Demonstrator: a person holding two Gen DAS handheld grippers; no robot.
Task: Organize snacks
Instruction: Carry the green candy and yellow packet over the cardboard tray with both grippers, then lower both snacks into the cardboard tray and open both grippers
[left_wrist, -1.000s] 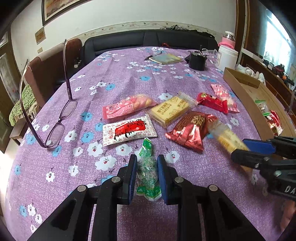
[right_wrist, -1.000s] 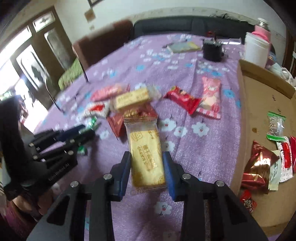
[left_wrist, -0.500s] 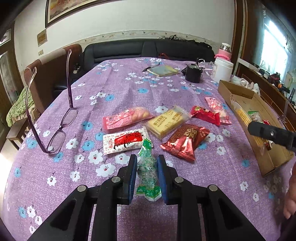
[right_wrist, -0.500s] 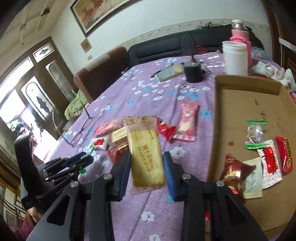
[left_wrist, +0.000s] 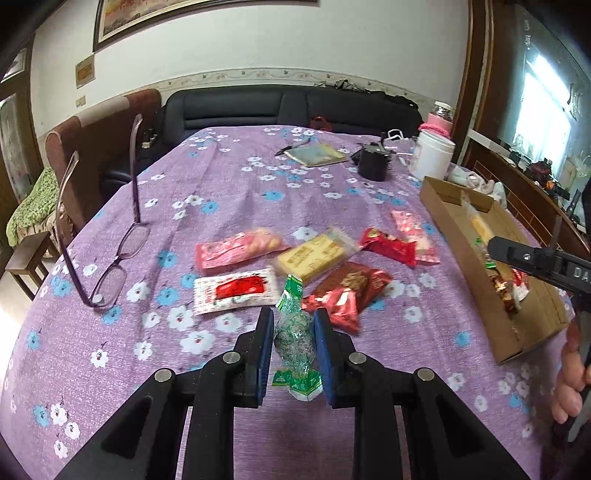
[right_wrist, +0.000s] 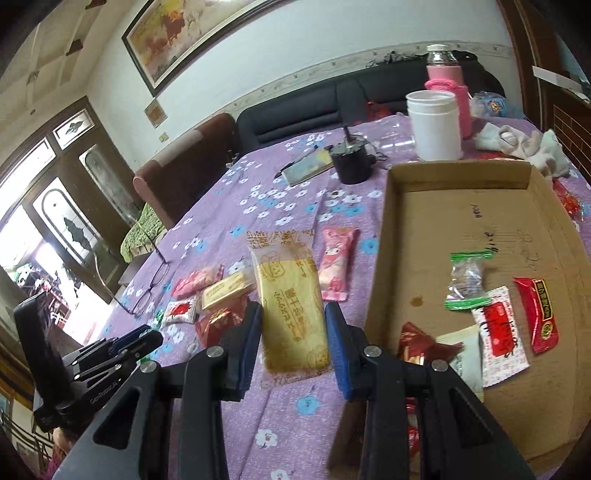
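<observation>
Swung toward the cardboard box (right_wrist: 458, 177) — right claw (right_wrist: 293, 328) pinching yellow biscuit pack (right_wrist: 291, 306), left claw (left_wrist: 293, 349) pinching green candy (left_wrist: 293, 332).

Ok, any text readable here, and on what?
"GenRobot.AI", roughly: side of the left gripper.
"DA", cut off at the frame edge: right gripper.
Biscuit pack: brown print, too blurred to read.
Box scribbles and other wrappers: unreadable.
</observation>
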